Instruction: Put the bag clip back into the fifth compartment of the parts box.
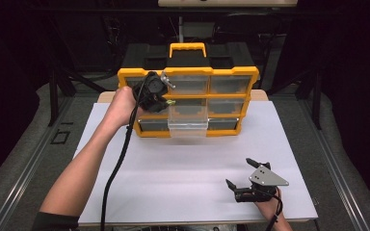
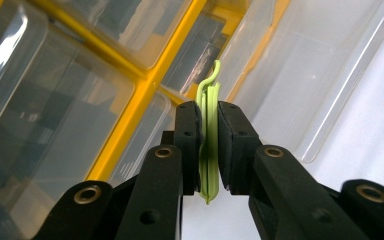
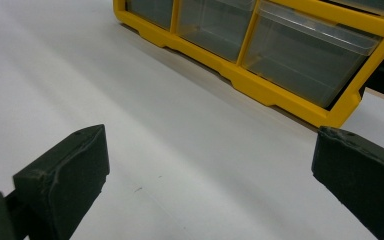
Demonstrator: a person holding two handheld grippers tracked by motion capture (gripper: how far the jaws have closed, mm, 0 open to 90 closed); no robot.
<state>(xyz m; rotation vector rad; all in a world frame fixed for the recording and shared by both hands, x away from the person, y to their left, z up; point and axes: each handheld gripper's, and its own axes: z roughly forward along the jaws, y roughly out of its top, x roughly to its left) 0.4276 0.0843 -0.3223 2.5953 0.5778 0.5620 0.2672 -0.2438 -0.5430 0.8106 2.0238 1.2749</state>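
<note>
A yellow organiser (image 1: 125,76) with clear drawers stands upright at the back of the white table. One clear drawer (image 1: 188,126) is pulled out of its middle column. My left gripper (image 1: 167,101) hovers just left of that drawer, above its open top, shut on a thin lime-green plastic clip (image 2: 208,145). The clip's curled end sticks up past the pads, and the drawer's clear wall (image 2: 300,75) lies just beyond. My right gripper (image 1: 240,172) rests low at the table's front right, open, with nothing between its pads (image 3: 65,185) and bare table ahead of it.
The organiser's yellow frame (image 3: 260,85) and its bottom row of drawers lie ahead of my right gripper. A white sheet (image 1: 192,183) covers the table. A black case (image 1: 139,55) sits behind the organiser. The left gripper's cable (image 1: 115,168) trails across the table.
</note>
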